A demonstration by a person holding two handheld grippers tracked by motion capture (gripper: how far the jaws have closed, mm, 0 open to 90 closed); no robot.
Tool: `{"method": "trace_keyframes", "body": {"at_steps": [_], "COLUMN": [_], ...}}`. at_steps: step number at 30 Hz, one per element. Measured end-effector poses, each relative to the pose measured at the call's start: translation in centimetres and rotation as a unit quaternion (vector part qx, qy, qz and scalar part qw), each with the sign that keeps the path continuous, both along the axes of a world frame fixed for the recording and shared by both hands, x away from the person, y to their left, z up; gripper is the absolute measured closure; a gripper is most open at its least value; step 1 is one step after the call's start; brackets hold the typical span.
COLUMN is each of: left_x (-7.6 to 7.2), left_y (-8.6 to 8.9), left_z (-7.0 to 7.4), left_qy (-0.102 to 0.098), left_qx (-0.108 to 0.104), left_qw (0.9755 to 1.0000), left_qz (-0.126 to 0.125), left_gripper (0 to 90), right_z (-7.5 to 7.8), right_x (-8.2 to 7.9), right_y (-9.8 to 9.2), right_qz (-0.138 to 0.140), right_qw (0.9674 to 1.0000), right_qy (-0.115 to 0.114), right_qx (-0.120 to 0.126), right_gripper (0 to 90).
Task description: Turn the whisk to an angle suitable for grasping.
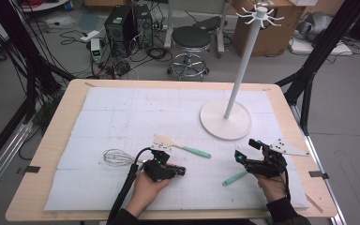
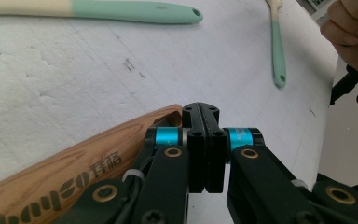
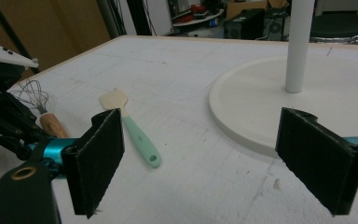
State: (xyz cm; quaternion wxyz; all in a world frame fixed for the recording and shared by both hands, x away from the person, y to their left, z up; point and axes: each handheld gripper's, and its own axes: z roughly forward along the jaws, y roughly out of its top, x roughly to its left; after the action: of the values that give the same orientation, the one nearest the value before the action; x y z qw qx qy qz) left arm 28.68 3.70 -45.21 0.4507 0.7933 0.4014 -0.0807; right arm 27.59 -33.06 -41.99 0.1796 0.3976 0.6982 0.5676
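From the high view, we see our left gripper (image 1: 180,170) low over the white foam mat (image 1: 122,117), above the wooden handle of the wire whisk (image 1: 117,157), and our right gripper (image 1: 247,151) near the white round-based rack stand (image 1: 226,119). In the left gripper view, our jaws are pressed together, empty, with the wooden whisk handle (image 2: 74,172) just beside them. In the right gripper view, our jaws stand wide apart, holding nothing, with the mint-handled spatula (image 3: 133,128) on the mat beyond.

the whisk (image 1: 122,158) handle lies partly hidden under the left gripper (image 1: 180,171).
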Motion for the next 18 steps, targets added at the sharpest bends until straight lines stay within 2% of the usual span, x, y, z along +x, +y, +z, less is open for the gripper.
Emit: {"method": "trace_keyframes", "body": {"at_steps": [5, 7, 15, 18], "left_x": [-0.2, 0.0, 0.6, 0.9], "left_y": [-0.6, -0.5, -0.2, -0.2], "left_z": [-0.6, -0.6, -0.9, -0.8], "left_qy": [0.004, 0.005, 0.029, 0.024], "left_qx": [0.019, 0.016, 0.001, 0.002], "left_qw": [0.9998, 0.9999, 0.9996, 0.9996], "left_qz": [-0.008, 0.000, 0.005, 0.016], "left_gripper": [89.7, 89.6, 89.6, 89.6], "right_z": [0.0, 0.0, 0.0, 0.0], "right_x": [0.0, 0.0, -0.1, 0.0], "right_y": [0.0, 0.0, 0.1, 0.1], "right_qz": [0.000, 0.000, 0.000, -0.001], "right_qw": [1.0000, 1.0000, 1.0000, 1.0000], "right_qy": [0.000, -0.001, 0.001, 0.000], "right_qx": [-0.001, -0.001, 0.000, -0.002], "right_gripper": [14.5, 14.5, 14.5, 14.5]}}
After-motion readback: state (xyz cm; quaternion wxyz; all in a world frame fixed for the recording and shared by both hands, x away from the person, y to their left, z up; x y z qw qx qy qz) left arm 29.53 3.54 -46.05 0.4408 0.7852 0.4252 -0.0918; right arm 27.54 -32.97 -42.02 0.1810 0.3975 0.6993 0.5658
